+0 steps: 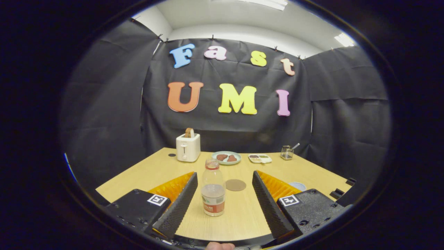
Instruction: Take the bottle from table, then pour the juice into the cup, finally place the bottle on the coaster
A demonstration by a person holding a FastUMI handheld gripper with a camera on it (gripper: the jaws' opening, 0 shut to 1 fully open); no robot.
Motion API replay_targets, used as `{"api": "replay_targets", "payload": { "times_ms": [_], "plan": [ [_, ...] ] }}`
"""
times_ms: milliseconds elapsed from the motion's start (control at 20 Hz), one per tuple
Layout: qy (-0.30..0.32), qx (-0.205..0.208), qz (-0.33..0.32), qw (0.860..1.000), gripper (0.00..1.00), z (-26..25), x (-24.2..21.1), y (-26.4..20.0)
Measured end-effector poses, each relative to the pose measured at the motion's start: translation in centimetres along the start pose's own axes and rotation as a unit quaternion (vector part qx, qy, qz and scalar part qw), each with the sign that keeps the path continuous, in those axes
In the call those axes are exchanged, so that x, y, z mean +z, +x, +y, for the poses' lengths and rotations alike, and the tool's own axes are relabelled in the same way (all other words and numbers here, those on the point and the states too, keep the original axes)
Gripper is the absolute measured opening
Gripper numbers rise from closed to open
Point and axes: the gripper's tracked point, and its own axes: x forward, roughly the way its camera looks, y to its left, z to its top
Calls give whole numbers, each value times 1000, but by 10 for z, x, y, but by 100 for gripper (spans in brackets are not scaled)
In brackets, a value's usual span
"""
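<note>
Pale wood-grain surface [156, 173] fills the booth floor of the view, smooth and matte, backed by creased black cloth. On it stands a clear plastic bottle [213, 187], upright, round-shouldered, with a reddish cap and a label band near its base; liquid fills roughly its lower half. It sits between the fingers of the tool [224, 180], touching neither. A flat round brown coaster [236, 184] lies just beyond the bottle, toward the right finger. Farther back are a boxy white toaster [188, 147] with a slice sticking up, a round plate [226, 157], a shallow tray [259, 158] and a small wire holder [287, 152]. A pale rounded thing beside the right finger is half hidden. The tool is spread wide, its ribbed, wedge-shaped fingers level and pointing forward.
</note>
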Motion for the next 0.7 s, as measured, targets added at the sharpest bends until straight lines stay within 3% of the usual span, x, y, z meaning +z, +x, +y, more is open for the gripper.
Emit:
{"api": "replay_targets", "payload": {
  "times_ms": [400, 700],
  "plan": [
    [-3, 9, 23, 1000, 100, 7, -72, 31],
    [-14, 25, 41, 999, 100, 25, -99, 64]
  ]
}}
